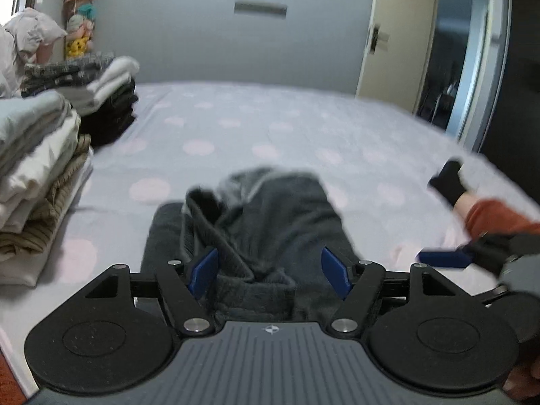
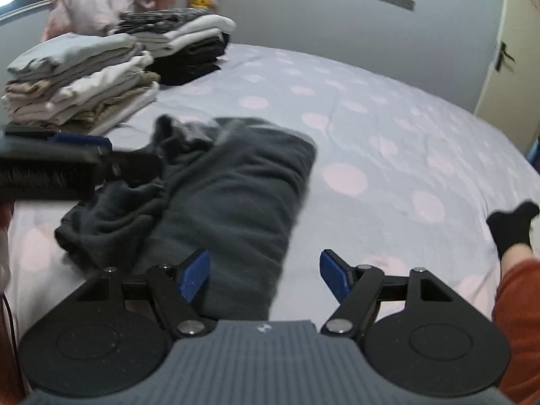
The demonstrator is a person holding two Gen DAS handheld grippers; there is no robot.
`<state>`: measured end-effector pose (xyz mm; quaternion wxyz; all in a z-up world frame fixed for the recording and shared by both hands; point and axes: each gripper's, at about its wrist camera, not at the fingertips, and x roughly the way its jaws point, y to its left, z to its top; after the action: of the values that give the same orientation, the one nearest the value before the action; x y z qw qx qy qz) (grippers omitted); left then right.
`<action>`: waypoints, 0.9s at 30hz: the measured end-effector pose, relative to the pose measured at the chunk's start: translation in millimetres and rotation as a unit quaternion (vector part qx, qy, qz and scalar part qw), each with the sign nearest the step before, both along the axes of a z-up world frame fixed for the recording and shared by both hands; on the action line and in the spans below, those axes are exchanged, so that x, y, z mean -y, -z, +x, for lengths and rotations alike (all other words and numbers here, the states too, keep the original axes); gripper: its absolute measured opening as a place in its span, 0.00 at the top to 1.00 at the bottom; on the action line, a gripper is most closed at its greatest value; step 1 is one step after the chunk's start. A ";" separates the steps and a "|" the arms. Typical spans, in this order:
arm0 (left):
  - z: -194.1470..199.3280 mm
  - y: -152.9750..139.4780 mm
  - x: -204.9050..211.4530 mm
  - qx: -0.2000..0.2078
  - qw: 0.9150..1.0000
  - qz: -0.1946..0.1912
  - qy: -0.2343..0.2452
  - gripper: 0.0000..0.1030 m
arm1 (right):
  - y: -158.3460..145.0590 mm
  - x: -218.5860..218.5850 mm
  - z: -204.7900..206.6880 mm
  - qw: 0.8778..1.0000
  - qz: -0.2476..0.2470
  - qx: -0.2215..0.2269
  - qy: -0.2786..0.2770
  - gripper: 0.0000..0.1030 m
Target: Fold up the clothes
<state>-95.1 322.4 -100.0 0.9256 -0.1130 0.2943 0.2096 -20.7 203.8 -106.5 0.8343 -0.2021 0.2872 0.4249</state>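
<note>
Leftmost, well off to the left of the left gripper (image 1: 270,271), stands a near stack of folded clothes (image 1: 37,168) in cream, grey and tan, with a second stack (image 1: 98,98) of white and black pieces farther back behind it. Both rest on the bed sheet (image 1: 276,135), pale lilac with pink dots. Straight ahead of the left gripper lies the dark grey garment (image 1: 266,222), partly folded and rumpled, its near end running in between the blue pads (image 1: 204,270). The jaws stand wide apart and neither pad presses the cloth, so nothing is gripped.

Seen from the right wrist, the same garment (image 2: 233,195) lies ahead and to the left of the right gripper (image 2: 265,275), a smooth folded length with a crumpled bunch on its far left side. Its near edge reaches the left blue pad (image 2: 194,278); whether they touch is unclear. These jaws also stand wide, holding nothing, with bare sheet (image 2: 371,155) ahead of the right-hand pad. Farthest right, beyond that gripper, a foot in a black sock (image 2: 511,229) rests on the bed, above an orange trouser leg (image 2: 519,307).
</note>
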 end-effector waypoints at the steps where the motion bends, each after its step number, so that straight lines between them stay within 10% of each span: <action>1: 6.3 5.5 0.9 -0.018 1.000 0.006 -0.007 0.33 | 1.2 0.7 1.8 1.000 0.000 -0.001 0.003 0.27; 4: 6.1 17.6 -3.5 -0.069 0.996 0.048 -0.042 0.60 | 3.6 2.6 1.6 1.000 0.003 -0.002 0.000 0.27; 8: -9.1 26.4 -32.3 -0.088 0.992 0.028 -0.083 0.68 | 7.7 5.7 2.5 1.000 0.005 -0.008 -0.003 0.27; 27: -18.1 9.4 -117.2 0.025 0.989 -0.117 -0.088 0.34 | 9.3 10.3 32.4 0.996 0.058 -0.066 0.030 0.27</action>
<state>-113.1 439.5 -109.4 0.8911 -0.2510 0.2823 0.2513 11.6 193.5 -115.7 0.8363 -0.1158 0.3225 0.4280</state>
